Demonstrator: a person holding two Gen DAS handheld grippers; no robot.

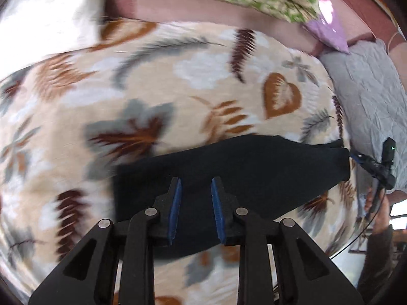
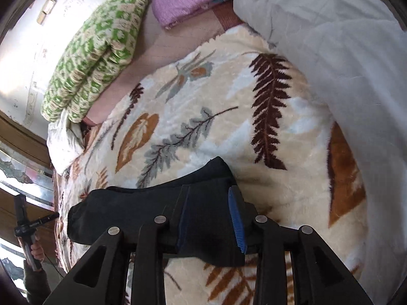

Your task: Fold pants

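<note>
1. Left wrist view shows my left gripper [image 1: 195, 193] hovering with its jaws parted and empty over the black pants [image 1: 254, 167], which lie folded on the leaf-patterned blanket [image 1: 178, 76].
2. My right gripper [image 2: 209, 206] straddles the other end, jaws wide; whether they pinch the cloth I cannot tell.
3. I judge the fabric soft, light and limp, so the doubled edges are the best place to take hold.

The pants [image 1: 241, 167] are black, of plain dark cloth, folded into a compact, elongated bundle. They lie flat on the leaf-patterned blanket [image 2: 292, 132] on the bed, near its front edge. In the right wrist view one end rises into a small hump [image 2: 216, 170], and the other end is rounded.
</note>
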